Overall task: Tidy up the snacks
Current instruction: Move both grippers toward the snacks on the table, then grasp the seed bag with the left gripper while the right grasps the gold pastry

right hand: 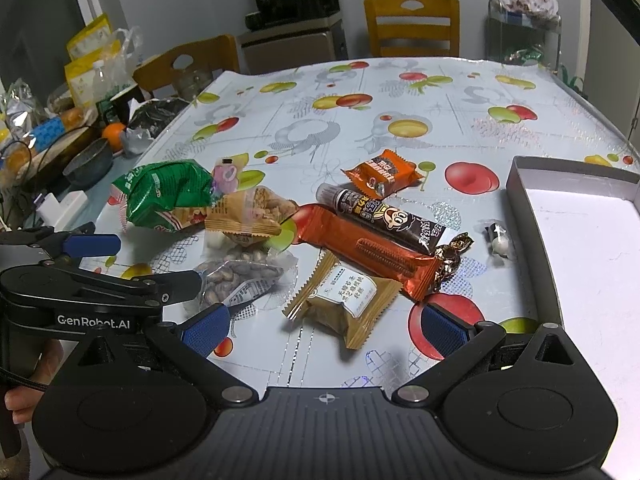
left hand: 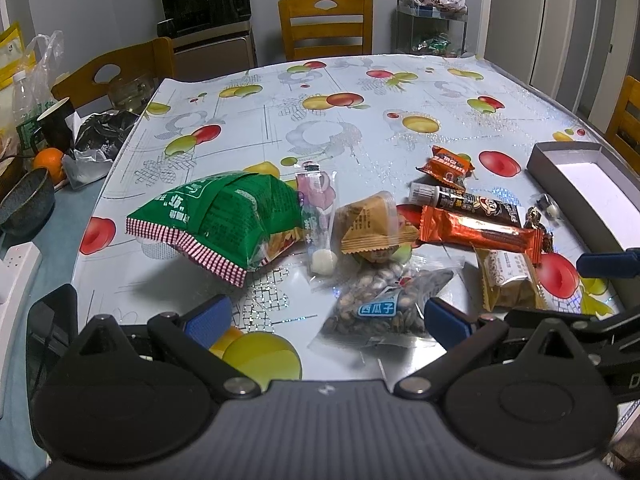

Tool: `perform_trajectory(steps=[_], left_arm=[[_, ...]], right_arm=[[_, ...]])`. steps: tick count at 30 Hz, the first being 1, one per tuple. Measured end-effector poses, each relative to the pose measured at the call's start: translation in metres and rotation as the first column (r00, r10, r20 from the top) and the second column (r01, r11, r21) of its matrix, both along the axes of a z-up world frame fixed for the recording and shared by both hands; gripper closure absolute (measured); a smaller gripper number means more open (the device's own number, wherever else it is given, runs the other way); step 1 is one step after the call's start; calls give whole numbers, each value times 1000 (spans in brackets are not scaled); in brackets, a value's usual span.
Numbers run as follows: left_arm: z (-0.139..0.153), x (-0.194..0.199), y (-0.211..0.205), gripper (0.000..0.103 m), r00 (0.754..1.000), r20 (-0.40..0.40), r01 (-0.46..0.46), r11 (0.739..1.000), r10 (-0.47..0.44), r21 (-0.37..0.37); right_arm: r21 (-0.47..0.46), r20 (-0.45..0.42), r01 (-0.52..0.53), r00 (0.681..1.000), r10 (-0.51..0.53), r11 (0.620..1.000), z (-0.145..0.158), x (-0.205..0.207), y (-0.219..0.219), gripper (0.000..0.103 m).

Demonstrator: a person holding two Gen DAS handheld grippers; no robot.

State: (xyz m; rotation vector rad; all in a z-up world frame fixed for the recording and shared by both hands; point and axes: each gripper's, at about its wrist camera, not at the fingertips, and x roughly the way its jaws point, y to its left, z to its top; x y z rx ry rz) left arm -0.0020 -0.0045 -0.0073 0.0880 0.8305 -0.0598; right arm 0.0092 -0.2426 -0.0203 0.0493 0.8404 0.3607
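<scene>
- The left hand-held gripper (left hand: 327, 322) is hovering low over the near edge of the tabletop (left hand: 360, 80), its blue pads spread wide and gripping nothing; a clear packet of seeds (left hand: 376, 308) is lying just ahead, between the two fingers.
- The right hand-held gripper (right hand: 324, 326) is likewise standing spread apart and empty, with a tan wrapped cake (right hand: 344, 300) lying between its fingers.
- The snacks are sitting in a loose heap in the middle of the fruit-printed cloth: a green chip bag (left hand: 224, 220) at the left, a long orange bar (right hand: 360, 252) touching a dark tube-shaped snack (right hand: 388, 216), and a small orange packet (right hand: 382, 176) lying just behind them.
- A shallow grey box (right hand: 516, 184) with a white floor is resting at the right edge of the tabletop, near the heap, and a small wrapped candy (right hand: 498, 240) is lying just beside its wall.
</scene>
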Motion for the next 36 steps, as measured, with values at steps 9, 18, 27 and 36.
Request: perform_trajectory(steps=[9, 18, 27, 36], left_arm=[[-2, 0, -1, 0, 1000, -4, 0, 1000, 0, 2], [-7, -1, -3, 0, 1000, 1, 30, 999, -30, 20], [-15, -1, 7, 0, 997, 45, 63, 997, -61, -36], [-10, -7, 11, 6, 991, 97, 94, 994, -88, -60]], right_arm=[[4, -8, -3, 1000, 3, 1000, -4, 0, -1, 0], [-16, -2, -16, 1000, 16, 1000, -7, 0, 4, 0], [-34, 42, -38, 998, 39, 999, -13, 3, 4, 0], [-29, 88, -59, 994, 61, 998, -17, 8, -2, 8]])
